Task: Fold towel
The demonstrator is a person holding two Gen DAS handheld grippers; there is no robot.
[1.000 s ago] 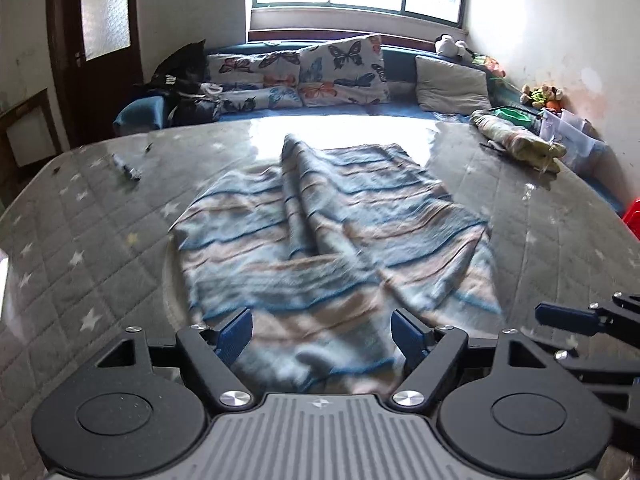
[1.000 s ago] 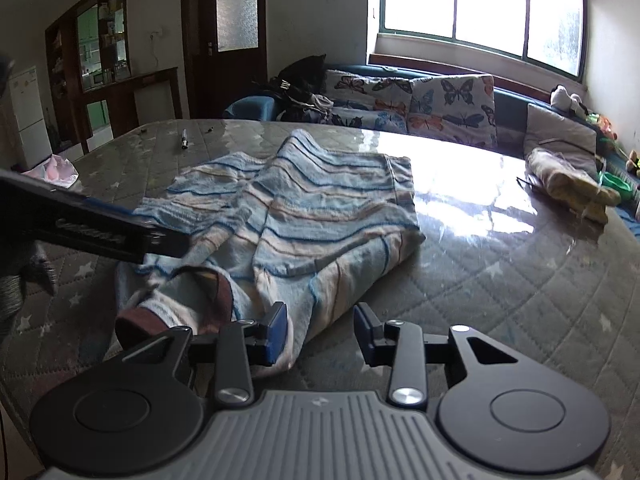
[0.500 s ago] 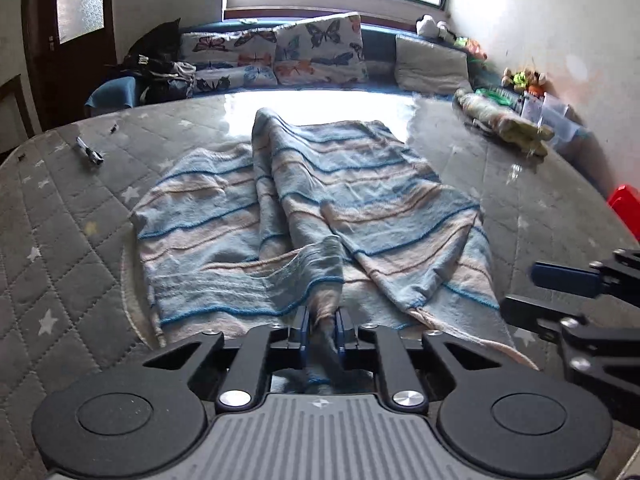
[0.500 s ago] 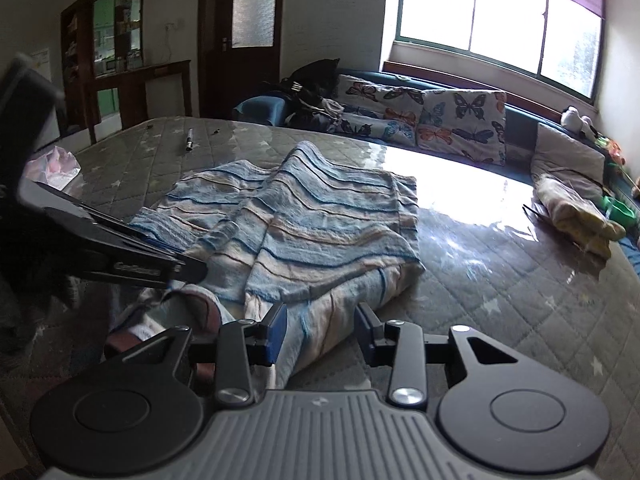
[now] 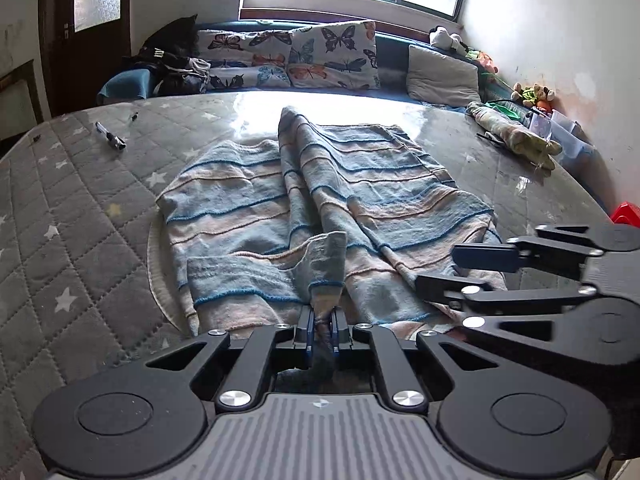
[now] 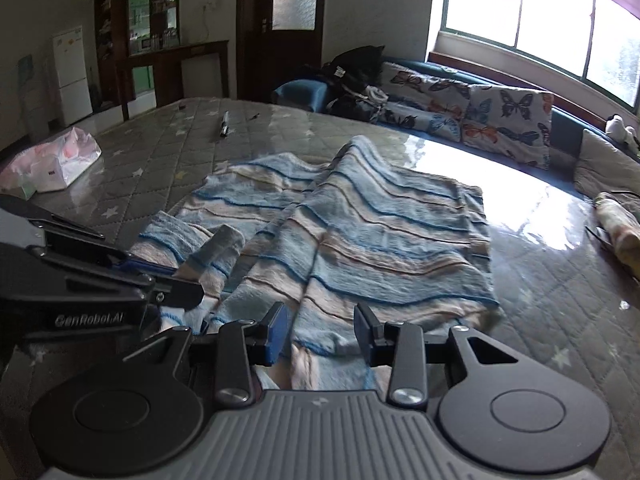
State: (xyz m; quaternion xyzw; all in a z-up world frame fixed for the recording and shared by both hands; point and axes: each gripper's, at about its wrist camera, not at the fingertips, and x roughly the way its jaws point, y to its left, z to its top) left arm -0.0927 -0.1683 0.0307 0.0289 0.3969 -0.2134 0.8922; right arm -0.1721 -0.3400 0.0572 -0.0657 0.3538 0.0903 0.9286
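Near edge of the blue and beige striped terry towel (image 5: 320, 208) pinched

The towel is spread, rumpled, on the grey quilted star-patterned mattress (image 5: 72, 240). Its near edge is clamped and lifted by the left gripper (image 5: 322, 326). The right gripper (image 6: 320, 328) is held unclenched over the towel's near right edge, with nothing gripped. A black marker pen (image 5: 110, 136) lies far left.

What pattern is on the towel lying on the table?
Horizontal blue and pale pink-beige stripes on the towel; the left wrist view shows it best.
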